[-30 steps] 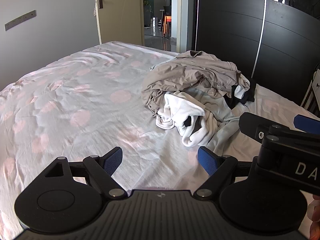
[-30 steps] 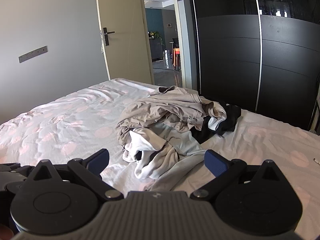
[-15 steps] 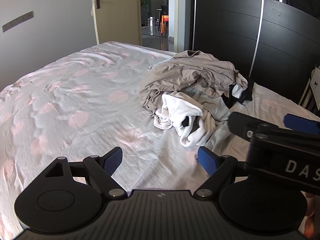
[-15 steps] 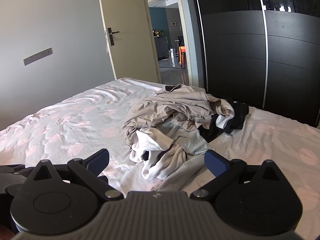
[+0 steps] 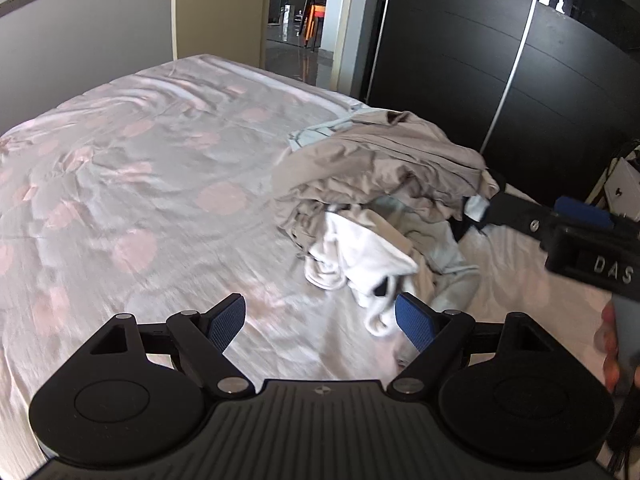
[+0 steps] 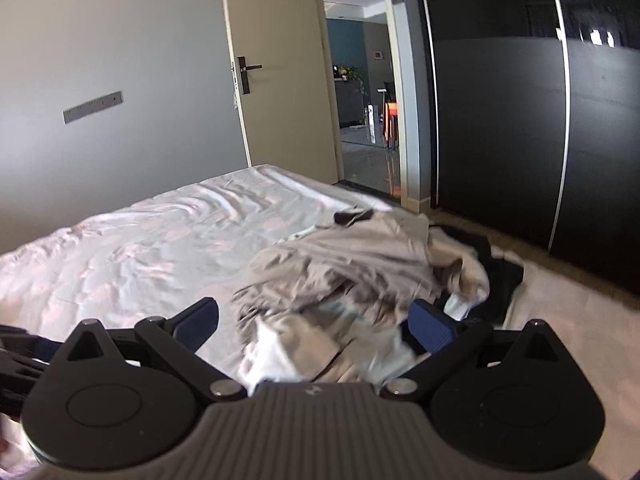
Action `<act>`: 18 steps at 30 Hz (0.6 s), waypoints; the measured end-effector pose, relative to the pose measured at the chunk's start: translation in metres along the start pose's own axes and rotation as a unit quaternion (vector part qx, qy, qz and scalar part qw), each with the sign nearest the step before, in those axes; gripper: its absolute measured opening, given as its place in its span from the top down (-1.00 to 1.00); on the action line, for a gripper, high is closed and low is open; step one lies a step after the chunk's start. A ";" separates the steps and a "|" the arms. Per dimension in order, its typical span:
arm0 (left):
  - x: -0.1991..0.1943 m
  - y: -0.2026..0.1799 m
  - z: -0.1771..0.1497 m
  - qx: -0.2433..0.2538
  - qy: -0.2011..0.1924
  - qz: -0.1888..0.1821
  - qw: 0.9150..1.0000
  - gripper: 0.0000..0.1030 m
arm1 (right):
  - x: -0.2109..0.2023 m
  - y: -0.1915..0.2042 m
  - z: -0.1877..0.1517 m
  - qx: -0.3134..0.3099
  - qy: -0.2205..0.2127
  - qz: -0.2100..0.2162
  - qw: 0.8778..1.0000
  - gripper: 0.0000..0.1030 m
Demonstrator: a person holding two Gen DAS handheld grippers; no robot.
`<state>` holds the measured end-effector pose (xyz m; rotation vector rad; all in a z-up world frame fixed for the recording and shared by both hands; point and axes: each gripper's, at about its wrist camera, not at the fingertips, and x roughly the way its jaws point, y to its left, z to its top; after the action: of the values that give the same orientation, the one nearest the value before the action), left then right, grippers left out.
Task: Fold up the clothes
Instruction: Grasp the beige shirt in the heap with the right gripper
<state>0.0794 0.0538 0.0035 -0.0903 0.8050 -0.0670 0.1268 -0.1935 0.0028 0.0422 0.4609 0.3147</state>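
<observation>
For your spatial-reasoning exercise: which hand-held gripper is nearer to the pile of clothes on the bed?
Right. The right hand-held gripper hangs open directly over the clothes pile; the left hand-held gripper, also open, sits back over bare sheet at the pile's near edge.

Bare bedsheet (image 5: 132,200) lies open ahead and left of the left gripper (image 5: 320,322). The clothes pile (image 5: 380,196) blocks ahead-right, with the right gripper (image 5: 560,220) over its right edge; a dark wardrobe (image 6: 520,120) stands beyond.
</observation>
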 end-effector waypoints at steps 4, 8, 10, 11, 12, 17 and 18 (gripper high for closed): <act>0.013 0.014 0.012 -0.001 0.005 0.021 1.000 -0.60 | 0.048 -0.020 0.018 0.000 0.020 0.009 1.000 -0.97; 0.030 0.026 0.024 -0.002 0.017 0.041 0.999 -0.60 | 0.094 -0.022 0.032 -0.056 0.025 -0.011 0.998 -0.98; 0.039 0.032 0.030 -0.007 0.023 0.043 0.999 -0.60 | 0.116 -0.021 0.037 -0.078 0.028 -0.016 0.996 -0.97; 0.043 0.035 0.032 -0.008 0.027 0.043 0.999 -0.60 | 0.127 -0.020 0.038 -0.092 0.034 -0.021 0.995 -0.96; 0.048 0.037 0.034 -0.010 0.030 0.043 0.999 -0.60 | 0.138 -0.018 0.038 -0.107 0.041 -0.022 0.993 -0.96; 0.066 0.046 0.039 -0.009 0.047 0.044 0.998 -0.59 | 0.175 -0.014 0.034 -0.157 0.073 -0.022 0.985 -0.42; 0.069 0.047 0.040 -0.010 0.050 0.045 0.998 -0.59 | 0.179 -0.015 0.034 -0.157 0.079 -0.020 0.984 -0.36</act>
<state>0.1572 0.0965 -0.0236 -0.0701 0.9082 0.0222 0.2982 -0.1510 -0.0458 -0.3015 0.5631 0.3494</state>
